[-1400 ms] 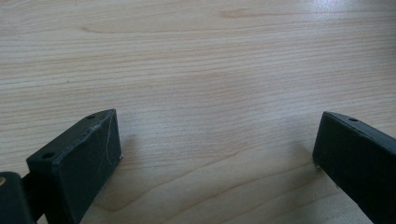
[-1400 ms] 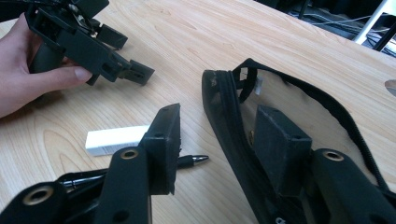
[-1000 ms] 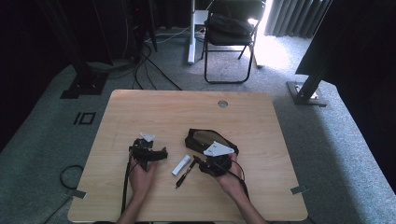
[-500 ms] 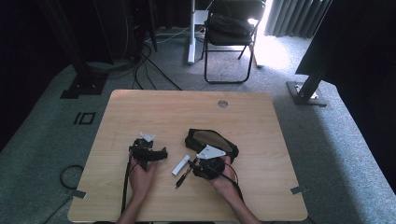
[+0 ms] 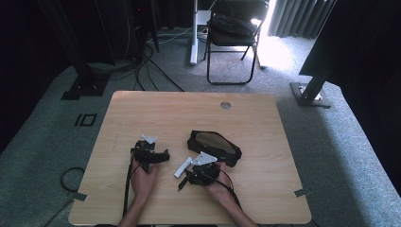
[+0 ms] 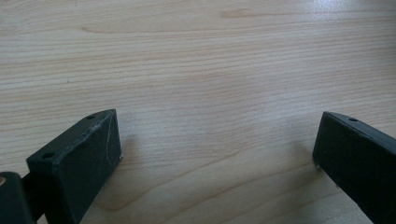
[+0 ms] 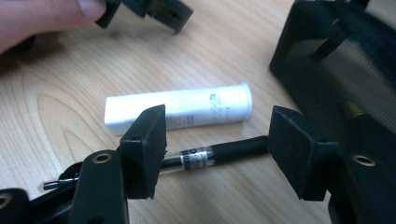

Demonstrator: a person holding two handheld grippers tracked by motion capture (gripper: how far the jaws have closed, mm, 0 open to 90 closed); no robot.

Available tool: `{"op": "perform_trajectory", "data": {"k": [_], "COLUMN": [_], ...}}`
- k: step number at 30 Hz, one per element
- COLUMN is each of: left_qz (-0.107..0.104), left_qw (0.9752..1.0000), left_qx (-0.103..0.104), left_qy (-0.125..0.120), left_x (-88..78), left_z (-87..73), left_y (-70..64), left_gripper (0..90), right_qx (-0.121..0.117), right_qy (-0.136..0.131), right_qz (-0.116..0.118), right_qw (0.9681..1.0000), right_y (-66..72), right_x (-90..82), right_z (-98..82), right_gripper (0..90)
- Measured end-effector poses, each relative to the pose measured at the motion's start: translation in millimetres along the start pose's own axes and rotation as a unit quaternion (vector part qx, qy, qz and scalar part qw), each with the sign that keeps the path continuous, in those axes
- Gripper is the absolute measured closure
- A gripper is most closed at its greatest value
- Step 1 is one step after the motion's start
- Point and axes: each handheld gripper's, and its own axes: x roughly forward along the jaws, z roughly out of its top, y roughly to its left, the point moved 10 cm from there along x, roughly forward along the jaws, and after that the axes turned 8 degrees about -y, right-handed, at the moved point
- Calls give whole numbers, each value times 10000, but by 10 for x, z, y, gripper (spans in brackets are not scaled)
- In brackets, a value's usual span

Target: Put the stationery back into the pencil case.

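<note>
Now we bring the right gripper [image 7: 217, 154], whose jaws have just been opening wide, down over the thin black pen [image 7: 212, 154] at the lower centre, below the white plastic tube [image 7: 180, 112]. We should centre the pen, then close gently. The left gripper [image 6: 215, 158] rests wide open, empty, over the wooden table [image 6: 196, 60].

– Where do we find the pen [image 7: 219, 152] on the table [image 5: 265, 123]?
– At the tube's [image 5: 182, 167] six o'clock, just beside it, lying between our right gripper's [image 7: 217, 156] spread jaws

– And the pouch [image 5: 215, 145]?
– At two o'clock from the tube, near it. Our left gripper [image 5: 152, 156] sits at the tube's nine o'clock, with only bare table between its jaws
</note>
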Motion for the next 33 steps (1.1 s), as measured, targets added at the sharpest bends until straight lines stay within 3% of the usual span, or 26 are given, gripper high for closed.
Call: {"op": "perform_trajectory", "data": {"k": [8,18,33], "left_qz": [0,1,0], "left_qw": [10000,10000,10000], "left_qx": [-1,0,-4], "left_qy": [-3,1,-5], "left_x": [1,0,1], "left_z": [0,0,1], "left_y": [0,0,-1], "left_gripper": [13,12,12], "right_qx": [-64,-32,23], "right_qy": [170,329,355], "right_qz": [-37,-86,-279], "right_qw": [9998,9994,9990], "right_y": [43,15,-172], "right_x": [107,38,-141], "right_z": [-95,-184,-304], "right_gripper": [371,369,607]}}
